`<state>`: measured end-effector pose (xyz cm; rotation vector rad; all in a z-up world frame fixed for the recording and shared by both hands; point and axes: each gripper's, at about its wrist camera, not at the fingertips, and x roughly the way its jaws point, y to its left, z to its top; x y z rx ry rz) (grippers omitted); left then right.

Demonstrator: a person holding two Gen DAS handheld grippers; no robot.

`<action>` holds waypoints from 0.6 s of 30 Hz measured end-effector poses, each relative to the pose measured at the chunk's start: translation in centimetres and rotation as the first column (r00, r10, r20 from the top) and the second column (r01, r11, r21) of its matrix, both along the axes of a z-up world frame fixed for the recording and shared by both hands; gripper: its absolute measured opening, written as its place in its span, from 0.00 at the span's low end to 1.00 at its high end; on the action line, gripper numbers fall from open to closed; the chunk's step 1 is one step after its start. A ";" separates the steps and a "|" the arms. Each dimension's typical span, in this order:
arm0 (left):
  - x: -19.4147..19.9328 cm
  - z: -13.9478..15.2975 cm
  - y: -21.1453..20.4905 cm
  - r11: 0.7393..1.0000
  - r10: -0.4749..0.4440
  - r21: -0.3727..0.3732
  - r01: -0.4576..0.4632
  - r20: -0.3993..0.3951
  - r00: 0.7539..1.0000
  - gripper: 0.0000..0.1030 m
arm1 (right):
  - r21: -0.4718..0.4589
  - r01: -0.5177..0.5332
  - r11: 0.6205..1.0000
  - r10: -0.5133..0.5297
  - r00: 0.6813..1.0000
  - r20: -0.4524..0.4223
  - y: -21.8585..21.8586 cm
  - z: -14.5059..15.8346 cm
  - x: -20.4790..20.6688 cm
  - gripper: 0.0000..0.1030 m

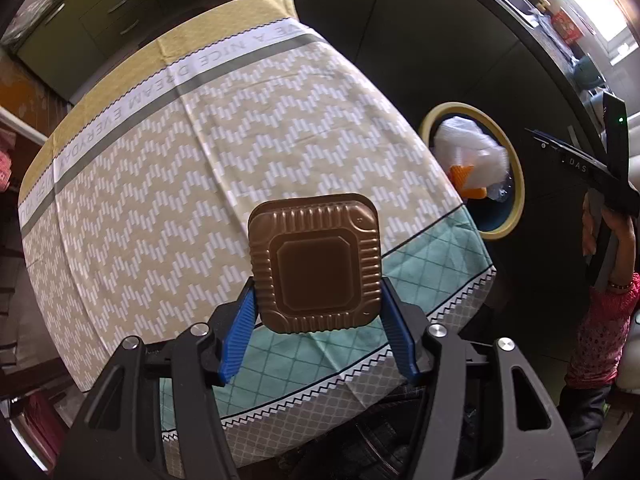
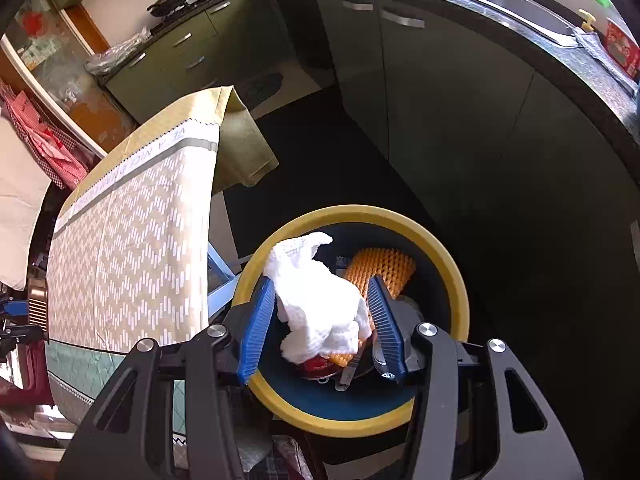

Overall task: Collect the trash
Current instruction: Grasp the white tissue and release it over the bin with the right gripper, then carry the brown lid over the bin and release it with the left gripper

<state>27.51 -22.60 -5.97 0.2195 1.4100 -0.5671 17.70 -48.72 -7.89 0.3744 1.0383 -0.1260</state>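
Observation:
My left gripper is shut on a brown ribbed square plastic tray, held up above the near corner of the cloth-covered table. The yellow-rimmed trash bin stands on the floor to the right of the table, with white crumpled plastic and an orange foam net in it. My right gripper hangs open right above the bin. White plastic lies between its fingers, loose on the pile beside the orange net. The brown tray shows at the right wrist view's left edge.
Dark kitchen cabinets and a counter run behind and to the right of the bin. The floor between table and cabinets is dark. The table's blue leg stands close to the bin. The person's arm with the other gripper is at right.

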 end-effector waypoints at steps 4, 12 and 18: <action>-1.0 0.7 -4.6 0.996 -0.088 -0.009 0.088 0.005 0.996 0.55 | -0.034 0.035 0.999 -0.033 0.998 0.060 -1.3 2.2 -4.6 0.48; -2.6 0.2 -16.1 0.966 -0.254 -0.040 0.254 0.003 0.967 0.55 | -0.010 0.091 0.996 -0.089 0.988 0.126 -3.5 2.7 -14.0 0.53; -2.3 -2.0 -23.8 0.949 -0.313 -0.053 0.312 -0.014 0.950 0.55 | 0.046 0.122 0.991 -0.128 0.982 0.138 -4.8 1.1 -18.6 0.53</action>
